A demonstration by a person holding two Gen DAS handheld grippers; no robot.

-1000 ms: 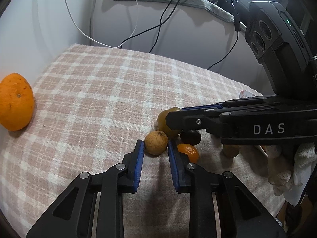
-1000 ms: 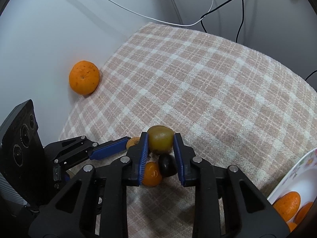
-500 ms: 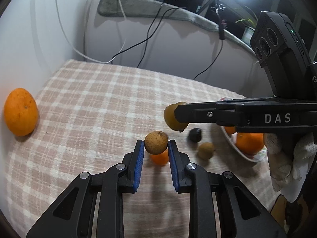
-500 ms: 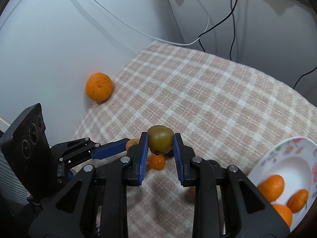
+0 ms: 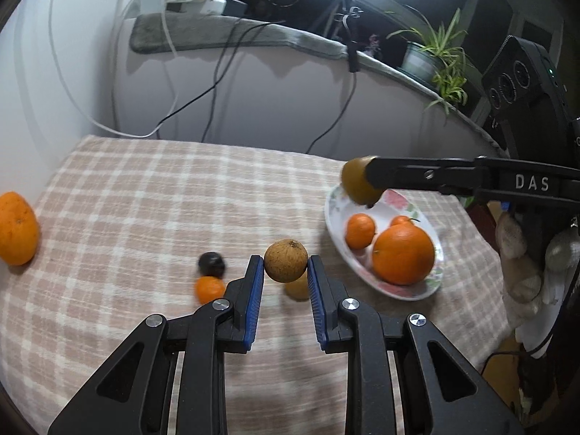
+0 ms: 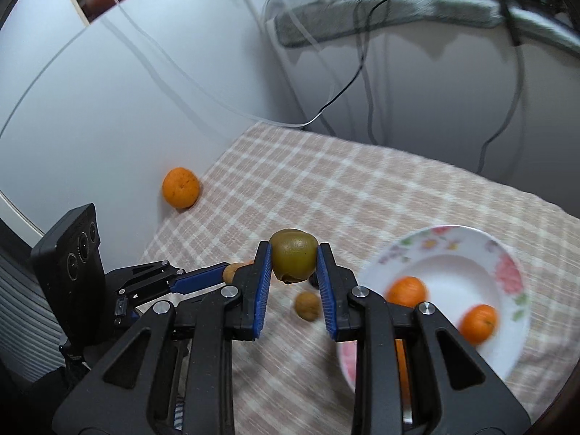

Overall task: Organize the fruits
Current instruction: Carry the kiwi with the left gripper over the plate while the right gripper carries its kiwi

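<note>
The left gripper (image 5: pixel 285 275) pinched a brown fruit (image 5: pixel 285 260) and the right gripper (image 6: pixel 293 272) a green fruit (image 6: pixel 293 260), aloft beside the plate (image 5: pixel 335 217); either round fruit might slip and roll off the counter (image 5: pixel 145 195).

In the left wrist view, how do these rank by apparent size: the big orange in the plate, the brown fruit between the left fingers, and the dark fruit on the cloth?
1. Big orange
2. Brown fruit, though being nearer the camera may enlarge it
3. Dark fruit, clearly smallest

right gripper (image 6: pixel 293 270) jaws clamp a green-brown fruit (image 6: pixel 294 260) above checked cloth (image 6: pixel 344 188).
</note>
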